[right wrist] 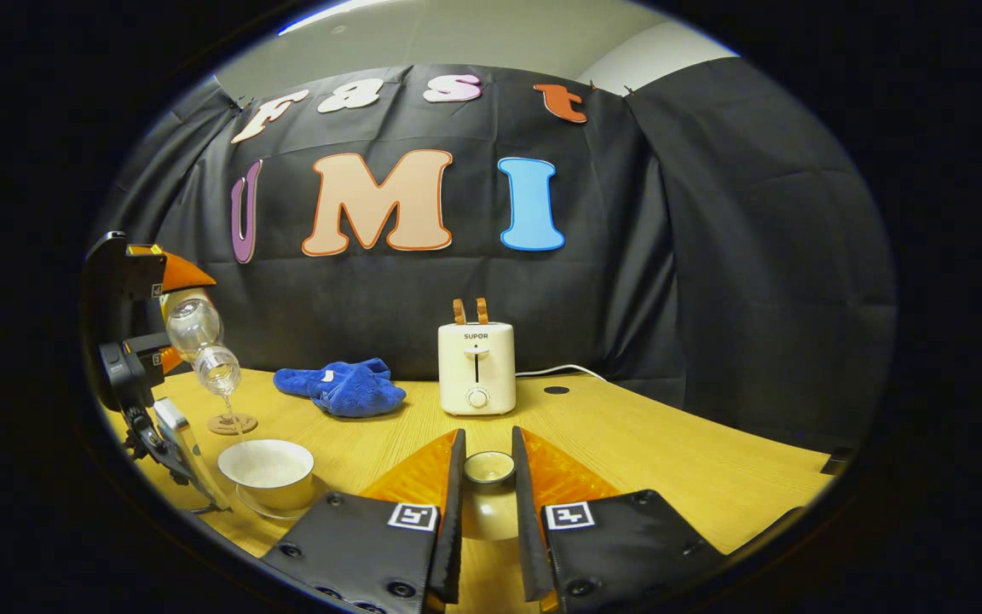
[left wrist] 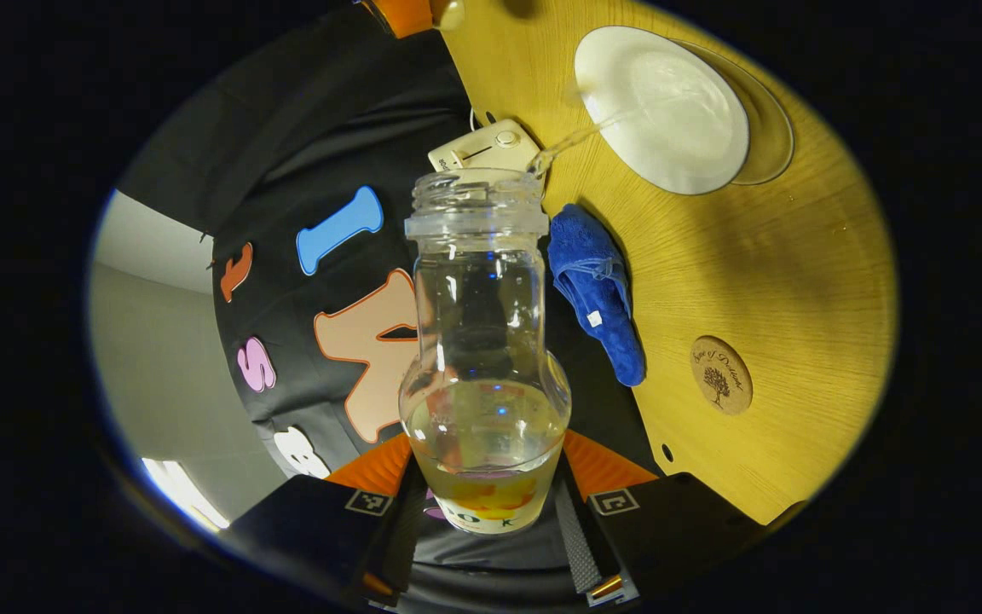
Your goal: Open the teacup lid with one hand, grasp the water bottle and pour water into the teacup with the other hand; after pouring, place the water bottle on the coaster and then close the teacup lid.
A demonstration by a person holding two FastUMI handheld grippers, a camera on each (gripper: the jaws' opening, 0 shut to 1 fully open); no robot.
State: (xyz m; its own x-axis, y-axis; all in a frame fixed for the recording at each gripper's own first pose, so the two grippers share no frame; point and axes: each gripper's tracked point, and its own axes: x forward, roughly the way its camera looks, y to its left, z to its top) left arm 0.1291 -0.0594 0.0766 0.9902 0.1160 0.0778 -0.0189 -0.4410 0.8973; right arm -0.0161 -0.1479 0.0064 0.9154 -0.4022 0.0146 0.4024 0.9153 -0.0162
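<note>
The left gripper (left wrist: 487, 503) pinches the water bottle (left wrist: 482, 358) by its base, tipped so its mouth points toward twelve o'clock; a thin stream of water runs to the open teacup (left wrist: 661, 107) at one o'clock. The coaster (left wrist: 721, 375) lies bare at three o'clock, past the blue cloth (left wrist: 597, 294). The right gripper (right wrist: 488, 477) clamps the teacup lid (right wrist: 489, 467), lifted above the table (right wrist: 670, 460). The toaster (right wrist: 476, 368) stands at twelve o'clock.

One water bottle (left wrist: 484, 341), one teacup (right wrist: 267, 472), one lid (right wrist: 489, 468), one coaster (left wrist: 721, 375), one blue cloth (right wrist: 342, 386), one toaster (right wrist: 476, 367).
</note>
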